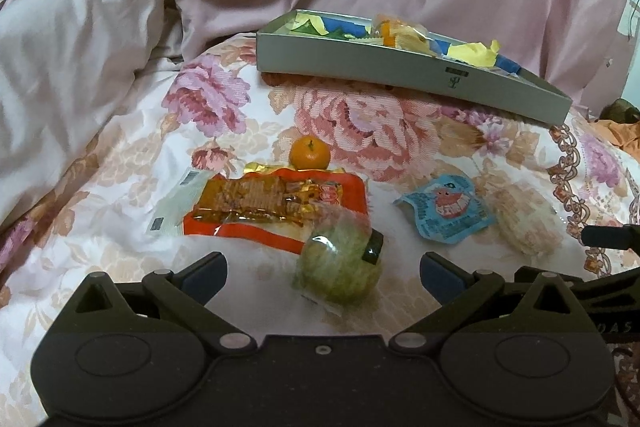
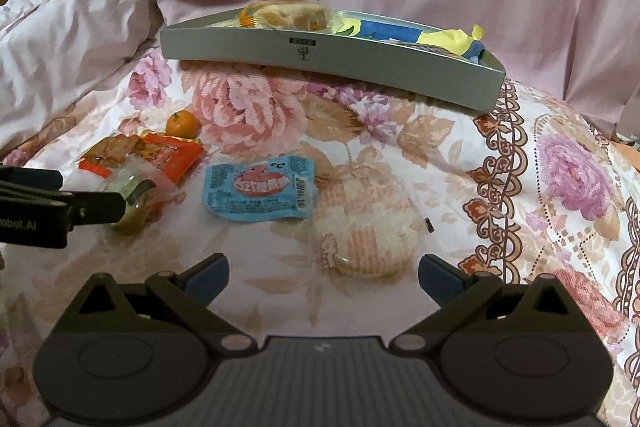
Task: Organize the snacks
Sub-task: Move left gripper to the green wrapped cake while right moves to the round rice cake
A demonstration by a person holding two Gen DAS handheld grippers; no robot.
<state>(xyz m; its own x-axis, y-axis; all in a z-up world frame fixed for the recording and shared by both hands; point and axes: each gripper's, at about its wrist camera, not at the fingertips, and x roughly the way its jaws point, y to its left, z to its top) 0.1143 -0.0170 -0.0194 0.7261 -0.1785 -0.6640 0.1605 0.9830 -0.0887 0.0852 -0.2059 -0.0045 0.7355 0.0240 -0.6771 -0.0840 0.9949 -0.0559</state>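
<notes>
Hovering with jaws apart, the left gripper (image 1: 323, 273) frames the green wrapped pastry (image 1: 338, 267) on the bed; close squarely on its middle (gently, it looks soft). Right gripper (image 2: 323, 277), also spread, faces the pale pastry (image 2: 366, 227).

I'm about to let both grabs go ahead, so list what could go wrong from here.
1. The green cake in clear wrap lies partly on the red snack pack; closing the open left hand-held gripper might drag that pack along.
2. The pale round cake looks soft; the open right hand-held gripper might crush it.
3. The grey box sits on soft bedding and could tip when loaded.
</notes>
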